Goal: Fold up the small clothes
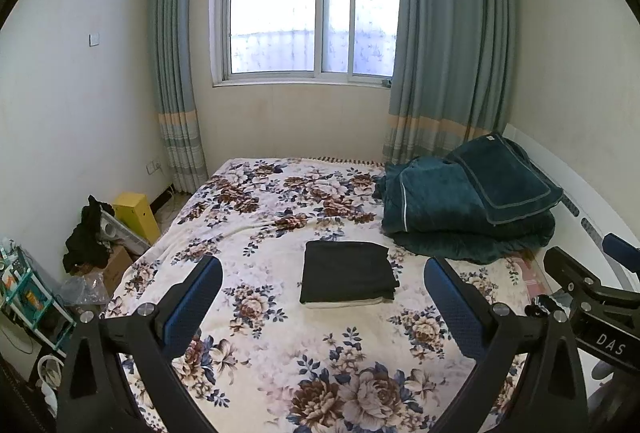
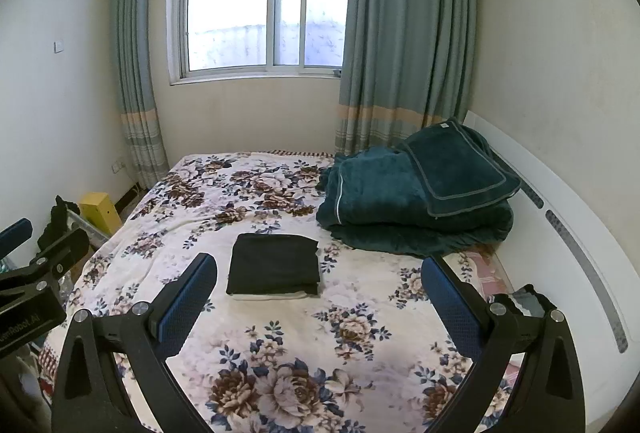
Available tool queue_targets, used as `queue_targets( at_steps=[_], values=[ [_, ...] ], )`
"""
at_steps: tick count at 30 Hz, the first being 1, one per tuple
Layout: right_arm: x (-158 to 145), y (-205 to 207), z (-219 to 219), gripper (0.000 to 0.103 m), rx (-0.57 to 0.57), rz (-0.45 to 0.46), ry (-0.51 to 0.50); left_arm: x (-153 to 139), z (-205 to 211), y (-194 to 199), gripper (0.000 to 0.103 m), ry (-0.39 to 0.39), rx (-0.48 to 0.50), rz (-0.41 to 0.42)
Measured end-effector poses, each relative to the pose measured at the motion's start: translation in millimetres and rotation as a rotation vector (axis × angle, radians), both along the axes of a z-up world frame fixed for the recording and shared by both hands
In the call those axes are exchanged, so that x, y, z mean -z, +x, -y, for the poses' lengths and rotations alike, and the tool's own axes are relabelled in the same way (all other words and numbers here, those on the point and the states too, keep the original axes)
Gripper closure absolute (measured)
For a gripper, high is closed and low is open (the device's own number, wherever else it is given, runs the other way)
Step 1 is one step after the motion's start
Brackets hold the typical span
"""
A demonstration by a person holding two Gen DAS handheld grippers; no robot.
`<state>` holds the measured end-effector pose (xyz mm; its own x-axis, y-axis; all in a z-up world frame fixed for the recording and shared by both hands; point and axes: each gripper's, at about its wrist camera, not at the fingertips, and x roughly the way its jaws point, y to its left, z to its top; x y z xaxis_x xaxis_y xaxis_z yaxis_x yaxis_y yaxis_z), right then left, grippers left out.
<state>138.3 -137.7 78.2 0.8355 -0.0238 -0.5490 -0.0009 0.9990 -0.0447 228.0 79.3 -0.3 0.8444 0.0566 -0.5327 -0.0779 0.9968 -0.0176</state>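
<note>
My left gripper [image 1: 322, 273] sits closest to the lens, blue pads spread wide, nothing between them. My right gripper [image 2: 318, 273] is the same: jaws wide apart, empty. Each one shows at the edge of the other's view, so they're side by side, both held above the near end of the bed.

Biggest thing: the bed [image 1: 256, 353] with its floral cover, running away from me toward the window [image 1: 312, 1]. Next, a teal blanket pile [image 1: 460, 217] at the far right, against the wall side. Then the task item: a folded black garment [image 1: 348, 271] lying flat mid-bed, apparently on a thin white layer that peeks out at its near edge. It looks already folded into a neat rectangle, slightly wider than deep, so its long axis runs left-right across my view.

Key relation: garment lies straight ahead of both grippers, well apart from the pads, nothing touching it. From the left wrist it sits slightly right of centre; from the right wrist, left of centre. So it's between the two, neither clearly nearer.

Floor left: yellow box [image 1: 134, 213], dark clothes heap [image 1: 86, 237].
</note>
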Motion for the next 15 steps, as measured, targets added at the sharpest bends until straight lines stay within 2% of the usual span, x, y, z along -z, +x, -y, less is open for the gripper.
queue_targets(
  at_steps=[15],
  values=[
    [1.6,0.3,-1.8,0.000,0.003,-0.003,0.007,-4.6,3.9,-2.9,0.000,0.011,-0.003,0.011]
  ],
)
